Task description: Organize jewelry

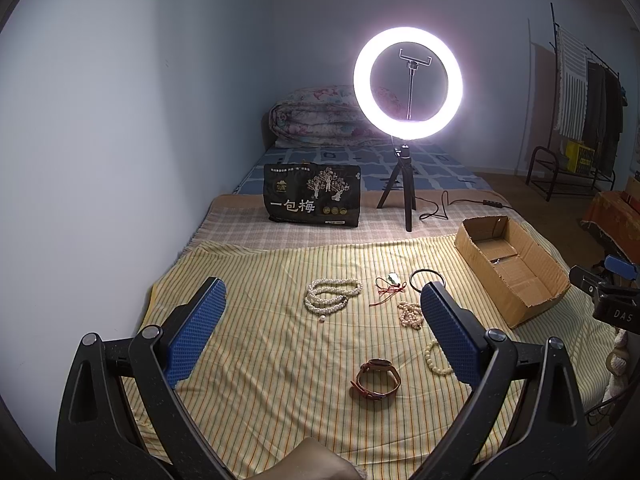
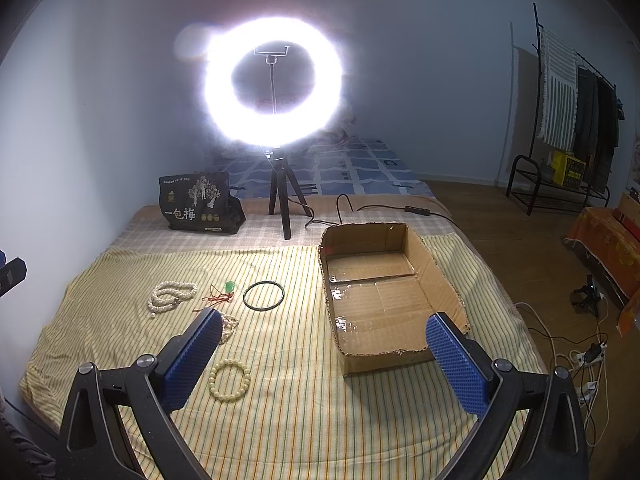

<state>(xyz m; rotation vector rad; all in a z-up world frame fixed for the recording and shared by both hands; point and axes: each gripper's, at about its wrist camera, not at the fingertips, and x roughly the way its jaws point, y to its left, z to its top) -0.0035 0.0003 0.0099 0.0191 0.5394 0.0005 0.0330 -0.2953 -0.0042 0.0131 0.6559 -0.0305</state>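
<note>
Your fingers (image 1: 202,328) on the left gripper (image 1: 320,312) are spread wide, gripping nothing; the right gripper (image 2: 324,344) is spread too, hovering empty over the bed.

Six jewelry pieces lie loose on the striped yellow sheet (image 1: 260,380), none in the box:
- one coiled white bead necklace (image 1: 332,294), far left
- one red cord with green pendant (image 1: 390,286), just right of it
- one thin black ring bangle (image 2: 263,296), between the cord and the box
- one small pearl strand (image 1: 409,314), partly hidden behind your left gripper's right finger
- one cream bead bracelet (image 2: 229,380), near your right gripper's left finger
- one brown leather watch (image 1: 376,380), nearest you, between the left fingers

One open cardboard box (image 2: 440,280) sits right of the jewelry, apart from every piece.

Behind: one lit ring light on a tripod (image 1: 407,84), its cable (image 1: 452,202) trailing toward the box, and one black snack bag (image 1: 312,198). One folded quilt (image 1: 316,120) lies at the far end. One clothes rack (image 2: 560,120) stands at the right wall.
</note>
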